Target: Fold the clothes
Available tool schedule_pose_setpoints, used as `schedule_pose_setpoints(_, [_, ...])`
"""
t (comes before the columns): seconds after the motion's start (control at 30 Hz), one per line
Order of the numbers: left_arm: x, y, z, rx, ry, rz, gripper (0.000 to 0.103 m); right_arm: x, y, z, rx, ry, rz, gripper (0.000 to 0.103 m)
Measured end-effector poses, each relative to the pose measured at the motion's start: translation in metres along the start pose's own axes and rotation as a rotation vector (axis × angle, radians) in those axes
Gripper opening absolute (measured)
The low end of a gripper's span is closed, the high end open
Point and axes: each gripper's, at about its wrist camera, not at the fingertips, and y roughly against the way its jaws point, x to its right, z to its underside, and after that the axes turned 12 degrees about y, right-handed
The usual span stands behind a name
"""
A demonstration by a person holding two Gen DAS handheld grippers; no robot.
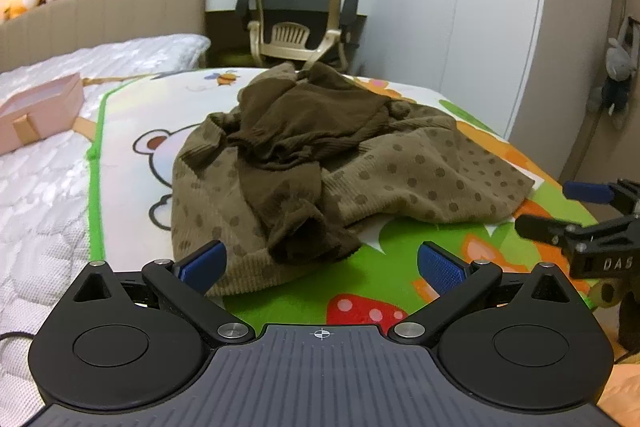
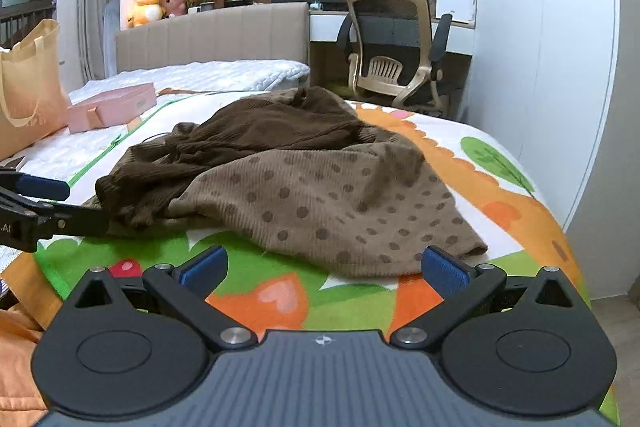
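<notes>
Fingers of both grippers spread wide, empty — left gripper and right gripper should each pinch the crumpled brown dotted sweater at a hem corner, then pull flat.

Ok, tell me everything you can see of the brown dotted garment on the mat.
The brown garment lies crumpled in a heap on the cartoon play mat on the bed. It looks like ribbed knit: lighter tan panels with darker dots, plus plain dark brown parts bunched on top. It is unfolded. Neither gripper holds it; both are open, just short of its near edge.
</notes>
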Motion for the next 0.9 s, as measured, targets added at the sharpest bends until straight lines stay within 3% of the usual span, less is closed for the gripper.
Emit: schedule_pose_setpoints(0.9, [0.0014,-0.0026,0.0006,-0.024,-0.008,-0.033,0.103,-0.0035,-0.0013,0.0011,-0.002,0.013,-0.017,0.103])
